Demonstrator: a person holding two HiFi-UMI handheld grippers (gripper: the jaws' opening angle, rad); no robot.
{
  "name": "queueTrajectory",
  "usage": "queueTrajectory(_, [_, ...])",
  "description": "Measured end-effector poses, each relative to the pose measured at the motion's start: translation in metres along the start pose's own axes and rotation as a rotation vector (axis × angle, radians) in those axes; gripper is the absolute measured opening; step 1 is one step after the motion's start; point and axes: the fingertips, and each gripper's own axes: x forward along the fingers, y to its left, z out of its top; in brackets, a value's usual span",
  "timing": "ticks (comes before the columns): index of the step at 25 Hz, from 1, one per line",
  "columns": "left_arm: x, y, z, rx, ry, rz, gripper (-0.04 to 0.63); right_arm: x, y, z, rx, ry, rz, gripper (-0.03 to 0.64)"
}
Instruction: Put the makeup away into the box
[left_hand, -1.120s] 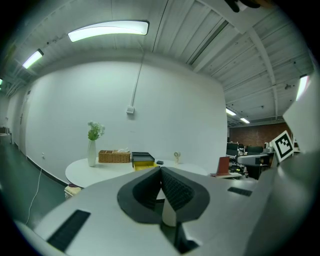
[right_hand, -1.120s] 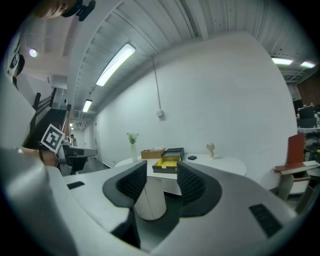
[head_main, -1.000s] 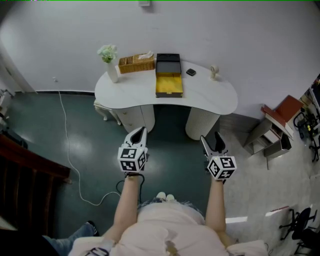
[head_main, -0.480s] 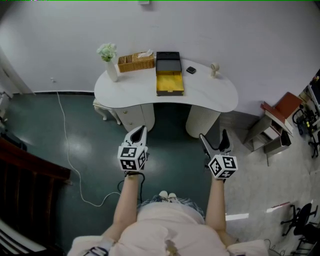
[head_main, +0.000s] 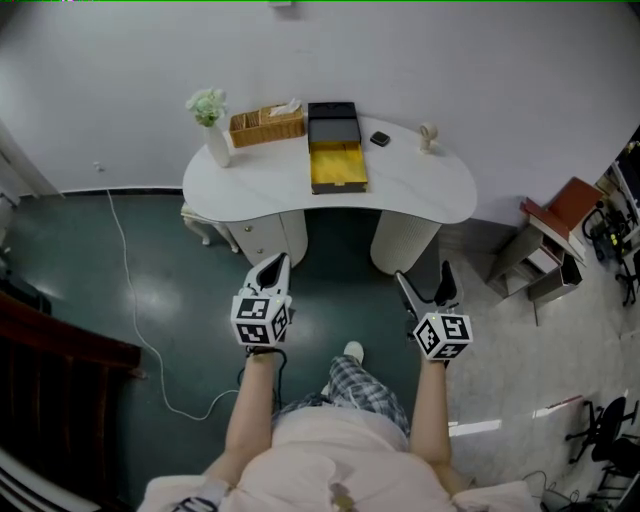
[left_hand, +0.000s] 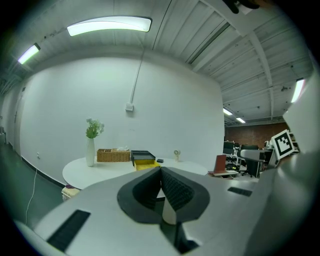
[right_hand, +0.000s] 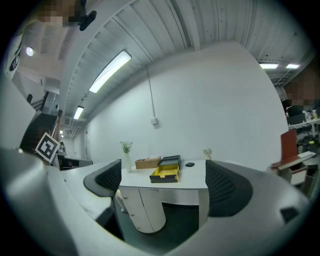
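Both point toward the box (head_main: 338, 168): left gripper (head_main: 279, 260) with fingers pressed together, right gripper (head_main: 421, 272) with fingers spread, empty.

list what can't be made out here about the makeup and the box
- small dark item on the table: head view, too small to identify as makeup
- box interior: head view and right gripper view, too far to tell if anything lies inside
- basket contents: head view, too small
- table base: left gripper view, hidden behind the left gripper
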Motion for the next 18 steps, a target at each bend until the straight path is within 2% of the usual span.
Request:
queueTrajectory(10, [0.054,0.037,0.013,-0.009,-0.006,0.023,0.026,0.073,-0.012,0.005,-0.016,0.005,0.021,0.514])
queueTrajectory(18, [0.162,0.077,0.031,-0.004,-0.016,0.044,0.026,0.187,-0.060,0.003,-0.012,0.001,0.035,0.512])
